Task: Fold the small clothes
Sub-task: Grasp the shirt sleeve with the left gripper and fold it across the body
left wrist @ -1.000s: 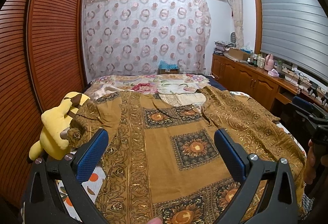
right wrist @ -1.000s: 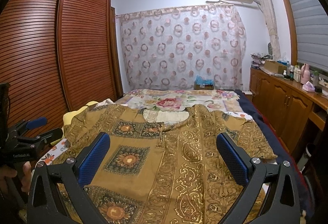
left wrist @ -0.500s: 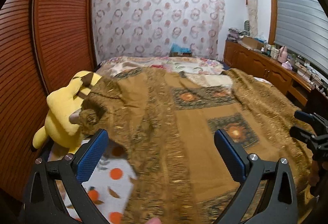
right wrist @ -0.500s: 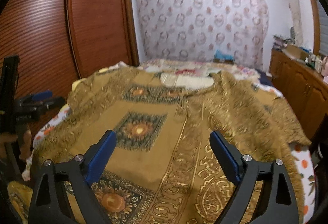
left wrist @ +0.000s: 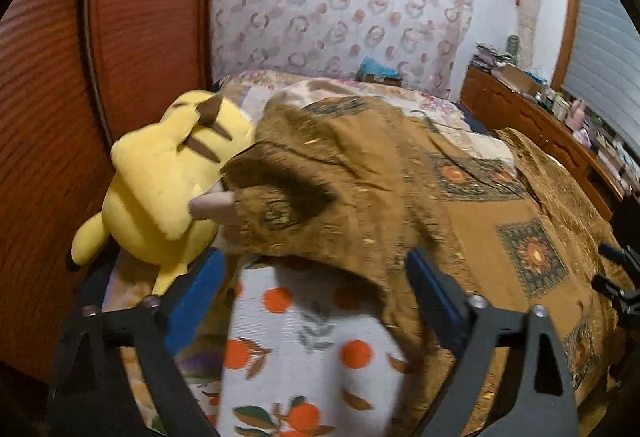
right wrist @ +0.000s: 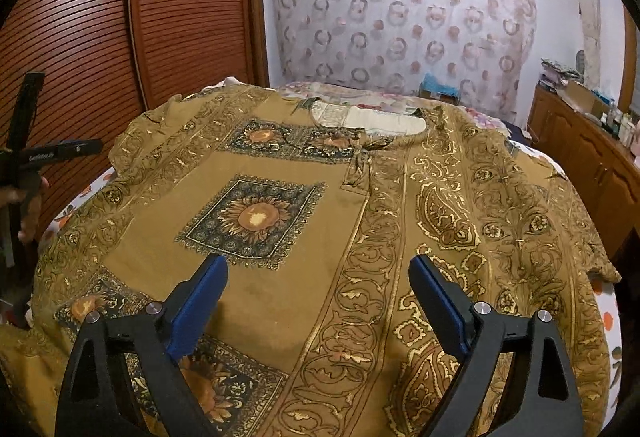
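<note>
Fabric covers most of what we see: a brown-gold shirt (right wrist: 280,237) with sunflower squares and paisley bands lies spread face-up across the bed (left wrist: 304,349), its neckline toward the far curtain (right wrist: 400,25). Our right hand-held gripper (right wrist: 318,301) hangs over the shirt's lower middle with its blue pads (right wrist: 198,305) wide apart and nothing between them. Our left hand-held gripper (left wrist: 316,297) is also spread apart, holding nothing, over the bed's left edge where the orange-print sheet (left wrist: 308,357) shows bare. Just ahead of it the shirt's left sleeve (left wrist: 304,205) lies bunched and raised, touching a yellow plush toy (left wrist: 168,181) that sits against the slatted wooden wardrobe (left wrist: 52,117). In the right wrist view the left hand-held gripper appears at the far left edge; a wooden cabinet (right wrist: 580,153) lines the right wall.
</note>
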A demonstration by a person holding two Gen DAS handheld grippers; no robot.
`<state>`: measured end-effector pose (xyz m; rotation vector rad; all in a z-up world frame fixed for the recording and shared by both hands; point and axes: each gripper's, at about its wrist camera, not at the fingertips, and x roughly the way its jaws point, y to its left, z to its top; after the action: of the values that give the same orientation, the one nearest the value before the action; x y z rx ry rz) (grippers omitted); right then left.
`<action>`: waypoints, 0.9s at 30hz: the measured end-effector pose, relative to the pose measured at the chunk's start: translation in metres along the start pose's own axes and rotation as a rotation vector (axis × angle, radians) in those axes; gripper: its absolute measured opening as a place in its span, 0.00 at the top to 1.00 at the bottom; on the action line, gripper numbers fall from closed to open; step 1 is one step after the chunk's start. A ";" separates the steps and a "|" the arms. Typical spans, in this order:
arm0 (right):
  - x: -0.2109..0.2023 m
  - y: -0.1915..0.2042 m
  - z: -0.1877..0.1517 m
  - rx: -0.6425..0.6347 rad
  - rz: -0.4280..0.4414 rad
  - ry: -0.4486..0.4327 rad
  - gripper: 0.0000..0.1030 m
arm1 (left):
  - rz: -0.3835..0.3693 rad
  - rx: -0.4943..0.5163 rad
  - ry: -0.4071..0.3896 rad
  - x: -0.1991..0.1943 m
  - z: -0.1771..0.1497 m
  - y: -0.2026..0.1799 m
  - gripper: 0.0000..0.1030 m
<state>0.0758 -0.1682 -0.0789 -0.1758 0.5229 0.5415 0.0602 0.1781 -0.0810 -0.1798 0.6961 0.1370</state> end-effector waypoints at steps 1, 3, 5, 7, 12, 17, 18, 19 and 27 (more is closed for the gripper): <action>0.001 -0.001 -0.001 0.000 -0.001 0.000 0.10 | 0.004 -0.009 0.004 0.002 0.000 0.003 0.21; 0.001 0.000 0.000 0.002 0.002 0.007 0.10 | -0.008 -0.023 0.022 0.007 -0.001 0.008 0.28; 0.001 -0.001 -0.002 0.011 0.006 0.003 0.10 | -0.030 -0.030 0.045 0.016 -0.002 0.011 0.31; 0.003 -0.004 -0.004 0.023 0.011 0.004 0.10 | -0.025 -0.037 0.066 0.025 -0.002 0.014 0.34; 0.003 -0.004 -0.004 0.025 0.012 0.001 0.10 | -0.034 -0.061 0.110 0.044 0.002 0.024 0.35; 0.004 -0.005 -0.005 0.025 0.015 -0.004 0.10 | -0.056 -0.062 0.109 0.046 0.003 0.024 0.80; 0.004 -0.006 -0.006 0.027 0.016 -0.005 0.10 | -0.053 -0.050 0.100 0.044 0.003 0.022 0.89; 0.004 -0.007 -0.006 0.027 0.016 -0.005 0.10 | -0.039 -0.046 0.090 0.040 0.003 0.022 0.92; 0.004 -0.006 -0.007 0.026 0.018 -0.003 0.10 | -0.052 0.053 -0.043 -0.001 0.033 0.003 0.98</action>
<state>0.0794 -0.1732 -0.0867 -0.1451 0.5284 0.5519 0.0793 0.1874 -0.0555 -0.1434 0.6509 0.0724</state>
